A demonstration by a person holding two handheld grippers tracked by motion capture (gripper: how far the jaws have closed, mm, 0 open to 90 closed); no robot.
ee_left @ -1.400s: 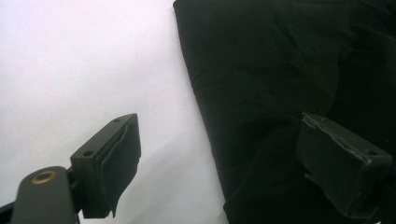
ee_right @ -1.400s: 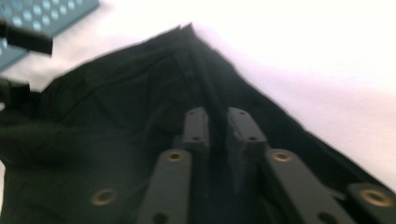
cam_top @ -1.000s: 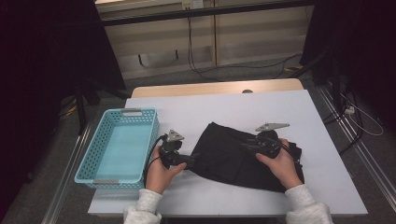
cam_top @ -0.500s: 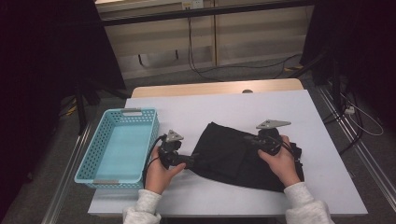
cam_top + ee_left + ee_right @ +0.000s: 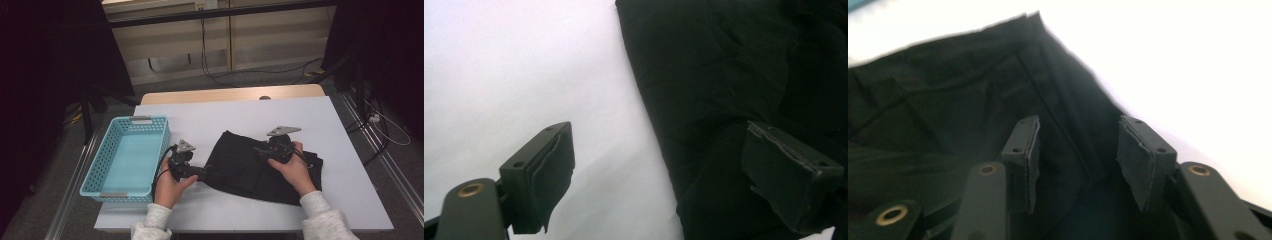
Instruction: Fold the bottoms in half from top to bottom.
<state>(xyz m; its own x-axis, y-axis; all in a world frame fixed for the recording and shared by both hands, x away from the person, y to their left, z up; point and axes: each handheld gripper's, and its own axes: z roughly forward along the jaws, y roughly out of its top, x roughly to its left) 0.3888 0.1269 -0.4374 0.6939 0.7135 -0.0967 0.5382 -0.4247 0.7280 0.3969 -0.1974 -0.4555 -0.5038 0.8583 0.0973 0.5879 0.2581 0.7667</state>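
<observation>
Claws both spread: left claw [image 5: 659,175] straddles black cloth [image 5: 250,167] edge, right claw [image 5: 1078,155] over cloth.

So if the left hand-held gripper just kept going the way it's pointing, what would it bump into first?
Most likely the black cloth. The left hand-held gripper is open, its jaws straddling the cloth's near edge on the white table, so moving ahead should run it onto the fabric, though depth is hard to judge.

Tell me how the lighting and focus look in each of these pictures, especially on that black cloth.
High view: sharp, evenly lit table, dark surroundings, black cloth nearly featureless. Left gripper view: table washed out, cloth folds faint, jaws wide apart. Right gripper view: soft blur, table overexposed behind the cloth.
</observation>
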